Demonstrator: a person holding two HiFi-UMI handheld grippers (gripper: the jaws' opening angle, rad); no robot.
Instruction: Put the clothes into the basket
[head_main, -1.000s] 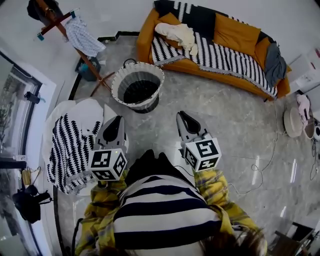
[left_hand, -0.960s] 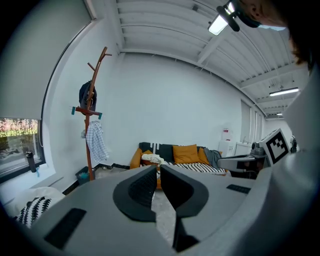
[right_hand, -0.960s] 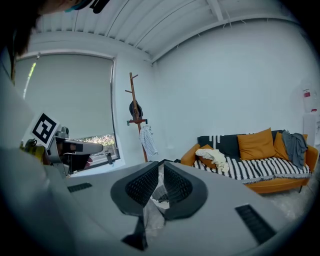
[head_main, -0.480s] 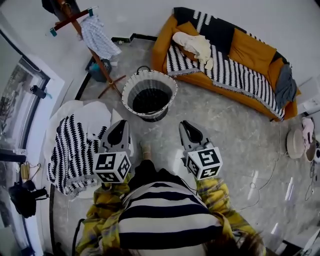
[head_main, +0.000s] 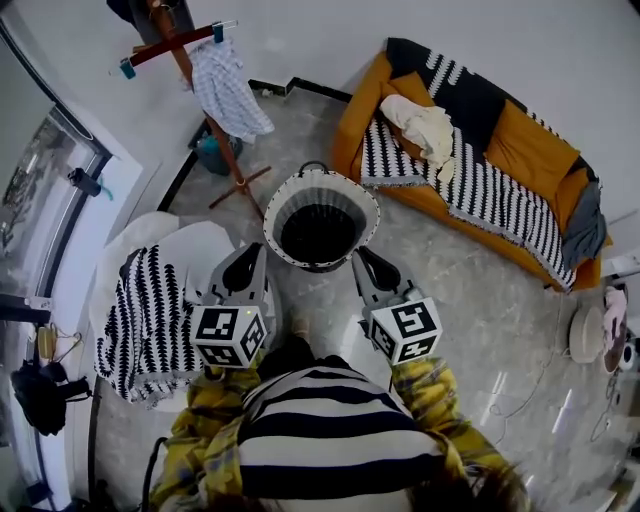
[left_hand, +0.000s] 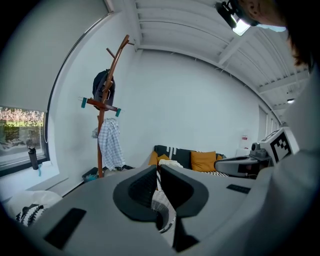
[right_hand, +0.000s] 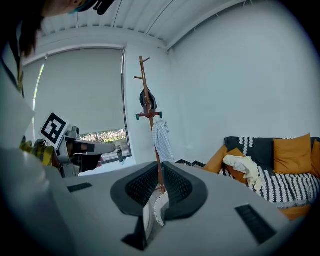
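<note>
You have walked forward over the last second. The basket (head_main: 276, 212), which lay well ahead of you a moment ago, now sits just beyond the tips of both grippers, and the orange sofa (head_main: 520, 150) has drawn nearer on your right.

Nothing has been picked up on the way. The left gripper (head_main: 253, 258) has its jaws drawn together with only a thin slit between the pads, and all that shows through the slit is the basket's striped wall. The right gripper (head_main: 363, 260) is fully closed as well, with no cloth in it. Both point a little downward, side by side.

The clothes are all still out of the basket, whose inside looks dark and bare:
- A cream garment (head_main: 425, 125) lies crumpled on the sofa seat.
- A grey piece (head_main: 585, 222) hangs over the sofa's far end.
- A checked shirt (head_main: 232, 92) hangs on the coat stand (head_main: 190, 60) behind the basket.
- A black-and-white patterned cloth (head_main: 150, 315) is draped over the white seat at your left — I cannot tell whether it is a garment or a throw.

So the task is barely begun. You have closed the distance, but you will need to open a gripper before it can take anything — the cream garment looks the nearest candidate.
</note>
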